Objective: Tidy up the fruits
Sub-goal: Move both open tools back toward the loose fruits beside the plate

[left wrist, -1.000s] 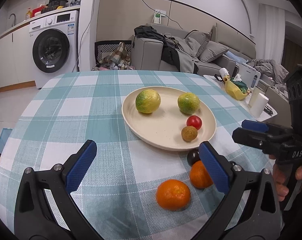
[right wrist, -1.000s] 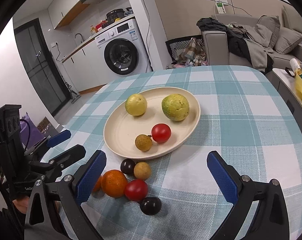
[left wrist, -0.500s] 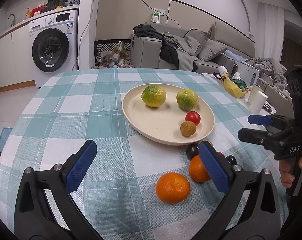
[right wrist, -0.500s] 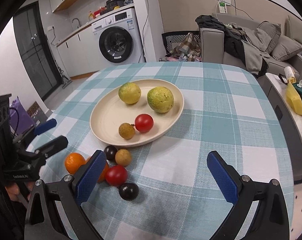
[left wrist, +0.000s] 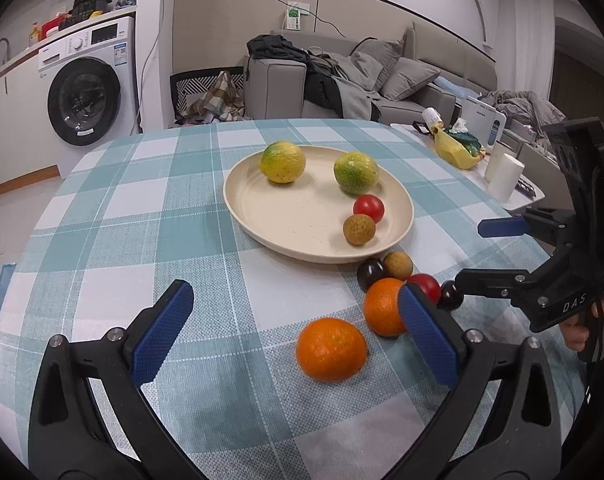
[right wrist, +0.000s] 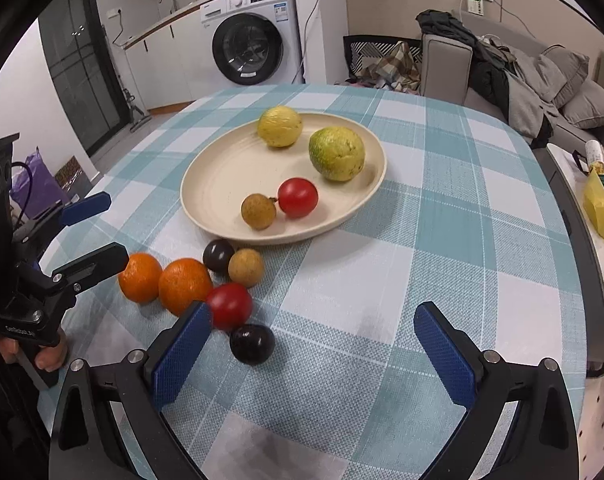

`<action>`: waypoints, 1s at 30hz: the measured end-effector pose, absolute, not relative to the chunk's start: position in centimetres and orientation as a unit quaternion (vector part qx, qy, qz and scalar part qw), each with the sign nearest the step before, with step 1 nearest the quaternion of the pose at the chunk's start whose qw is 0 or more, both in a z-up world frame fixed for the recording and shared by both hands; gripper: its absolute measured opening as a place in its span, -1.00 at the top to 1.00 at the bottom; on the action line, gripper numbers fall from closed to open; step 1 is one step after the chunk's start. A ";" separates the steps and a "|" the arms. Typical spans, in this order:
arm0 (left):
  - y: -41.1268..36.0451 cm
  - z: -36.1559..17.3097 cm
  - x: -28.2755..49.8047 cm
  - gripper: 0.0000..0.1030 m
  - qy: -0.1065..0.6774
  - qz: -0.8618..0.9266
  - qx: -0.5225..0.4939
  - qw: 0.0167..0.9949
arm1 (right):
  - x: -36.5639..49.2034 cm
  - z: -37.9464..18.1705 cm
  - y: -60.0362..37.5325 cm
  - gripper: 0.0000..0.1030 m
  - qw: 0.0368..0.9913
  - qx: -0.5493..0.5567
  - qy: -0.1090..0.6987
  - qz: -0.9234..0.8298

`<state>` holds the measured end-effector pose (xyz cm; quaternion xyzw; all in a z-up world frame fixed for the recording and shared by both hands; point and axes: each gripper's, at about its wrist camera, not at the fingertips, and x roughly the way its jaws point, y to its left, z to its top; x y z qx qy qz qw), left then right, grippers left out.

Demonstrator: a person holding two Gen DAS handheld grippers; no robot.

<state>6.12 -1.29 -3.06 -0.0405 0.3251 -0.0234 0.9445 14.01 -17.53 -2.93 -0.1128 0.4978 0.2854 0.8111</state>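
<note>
With both fingers spread and empty, my left gripper (left wrist: pixel 294 334) is nearer the front orange (left wrist: pixel 331 349): just ahead, right of centre.

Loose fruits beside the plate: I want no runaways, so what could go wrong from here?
The dark plum lies just past the open right tool and might roll if nudged. The two oranges crowd the red tomato, so grabbing one may scatter its neighbours across the tablecloth.

red tomato (left wrist: pixel 425 285) part hidden behind left tool (left wrist: pixel 296 338) finger
</note>
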 end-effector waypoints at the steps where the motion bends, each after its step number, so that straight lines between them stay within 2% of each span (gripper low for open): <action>1: -1.3 -3.1 6.1 -0.97 0.327 -0.025 -0.041 0.944 | 13.9 -3.1 -17.4 -1.00 0.807 -0.117 0.500 0.290; 7: -1.2 -3.7 6.5 -0.97 0.348 -0.028 -0.041 0.936 | 13.2 -3.8 -16.7 -0.96 0.787 -0.127 0.512 0.322; 9: -1.3 -4.0 6.8 -0.97 0.356 -0.031 -0.040 0.933 | 13.0 -4.0 -16.5 -0.81 0.779 -0.127 0.516 0.333; 11: -1.2 -4.1 6.9 -0.97 0.357 -0.032 -0.039 0.933 | 13.0 -4.2 -16.4 -0.52 0.772 -0.125 0.521 0.341; 15: -1.2 -4.2 7.1 -0.97 0.360 -0.032 -0.040 0.931 | 12.8 -4.5 -16.4 -0.43 0.764 -0.125 0.525 0.352; 23: -1.2 -4.4 7.6 -0.97 0.369 -0.036 -0.039 0.928 | 11.9 -4.6 -15.7 0.05 0.754 -0.135 0.522 0.376; 30: -1.2 -4.4 7.6 -0.97 0.367 -0.043 -0.040 0.928 | 11.5 -4.8 -15.3 0.19 0.751 -0.146 0.520 0.379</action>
